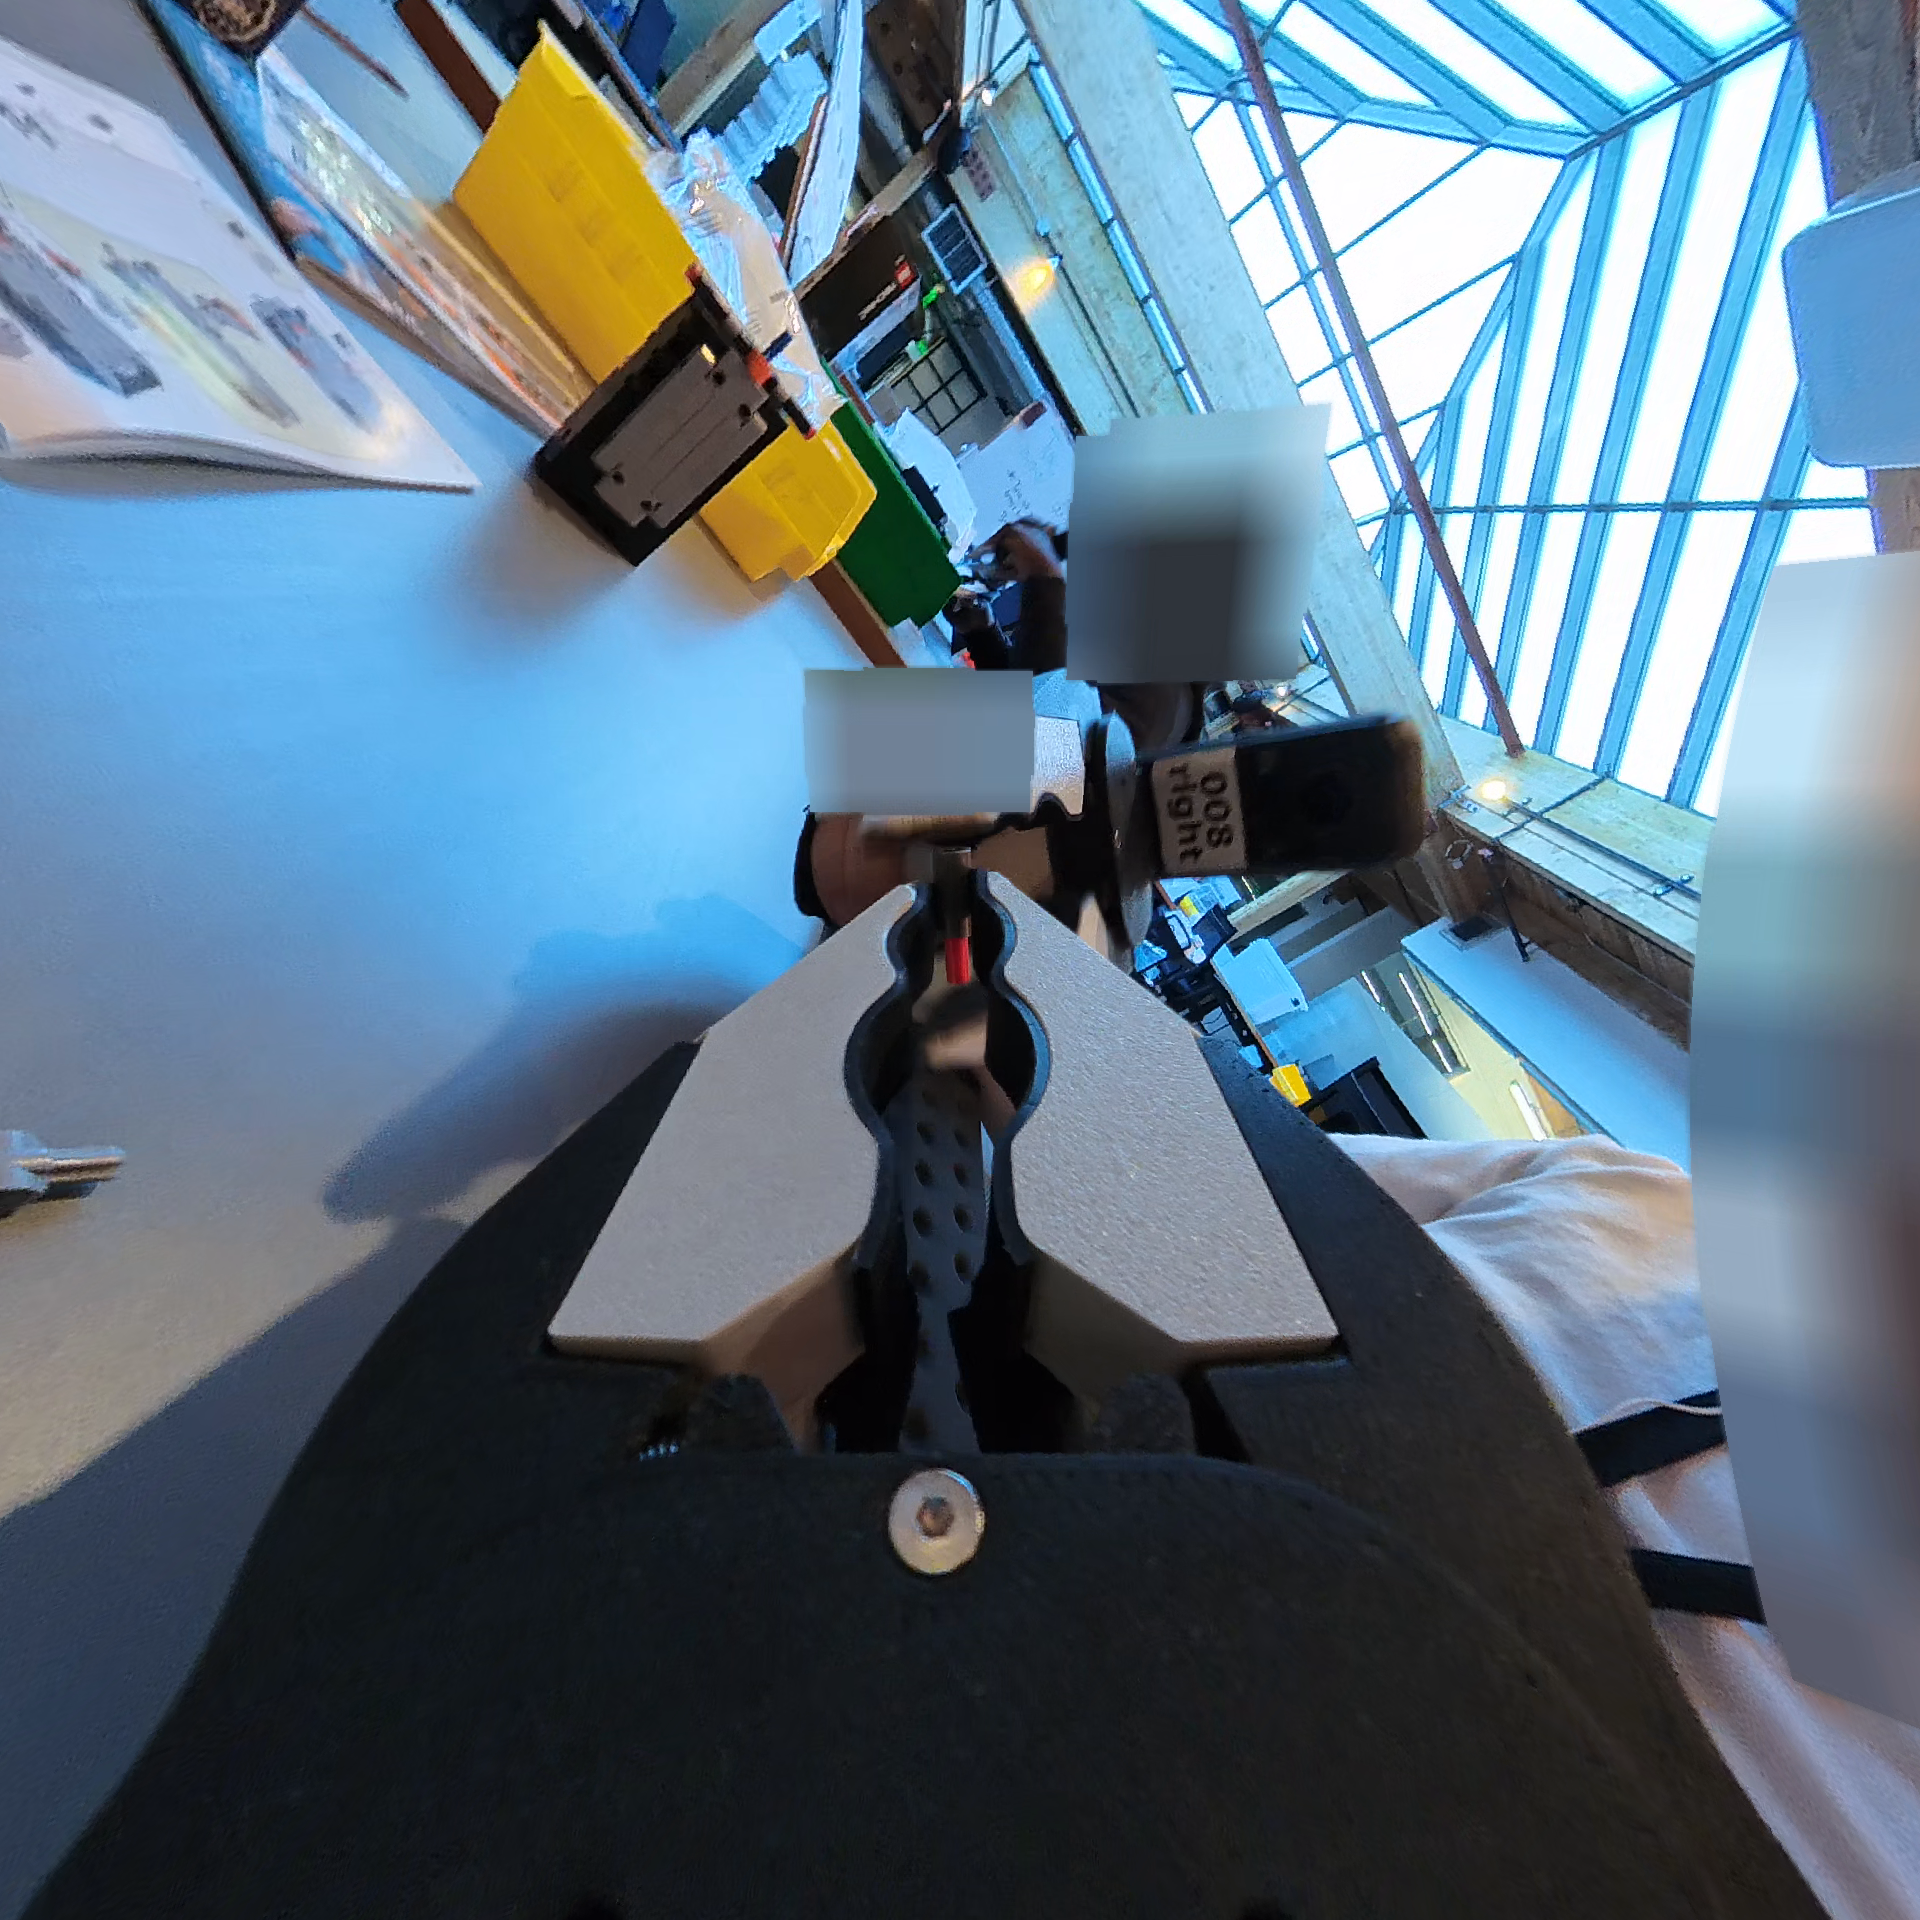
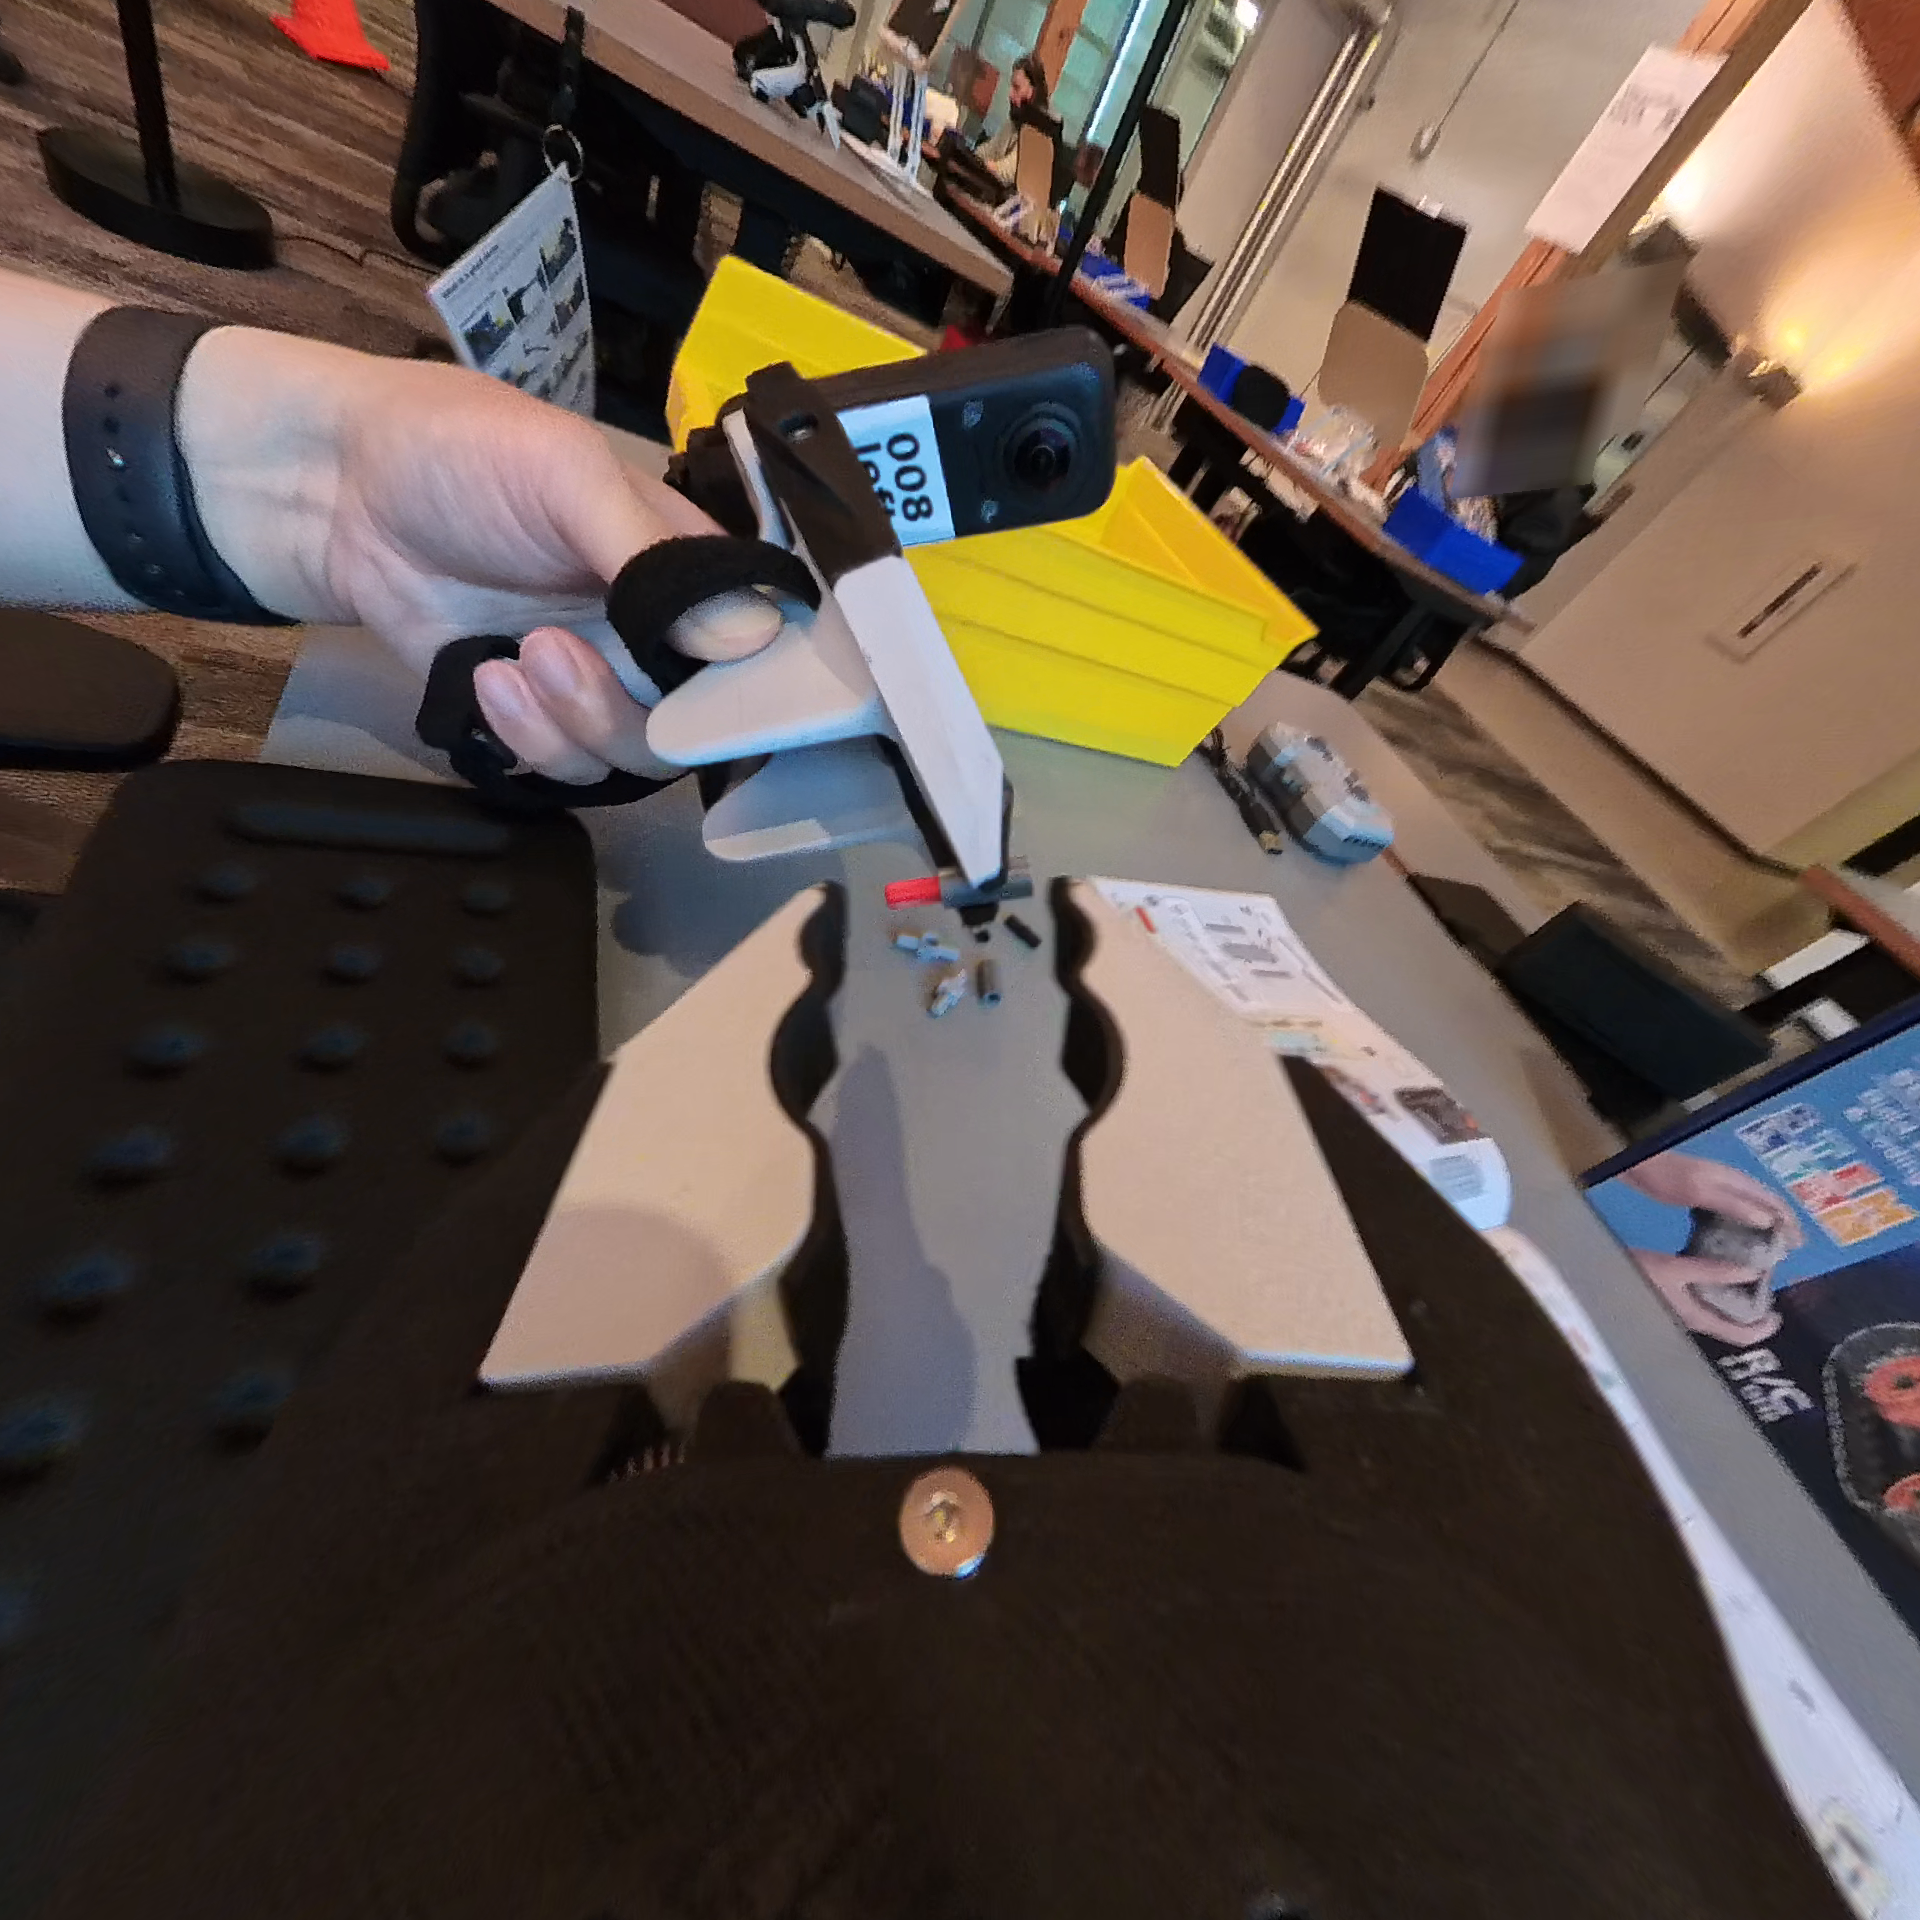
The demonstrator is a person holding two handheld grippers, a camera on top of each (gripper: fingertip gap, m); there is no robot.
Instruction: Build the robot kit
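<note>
My left gripper (image 1: 948,899) is shut on a black beam with holes (image 1: 940,1195), which runs back between its jaws. A short rod with a red end (image 1: 957,956) sticks out at the tips. In the right wrist view a hand (image 2: 416,509) holds the left gripper (image 2: 982,883) pointing down over the grey table (image 2: 935,1195), with the red piece (image 2: 914,890) at its tip. My right gripper (image 2: 945,899) is open and empty, its fingertips on either side of that tip. Several small grey and black pins (image 2: 956,971) lie on the table below.
Yellow bins (image 2: 1091,613) (image 1: 582,229) and a green bin (image 1: 894,530) stand at the table's far edge. An open booklet (image 2: 1278,997) (image 1: 156,312), a blue box (image 2: 1766,1247), a grey block with a cable (image 2: 1314,795) and a black and grey block (image 1: 675,436) lie around.
</note>
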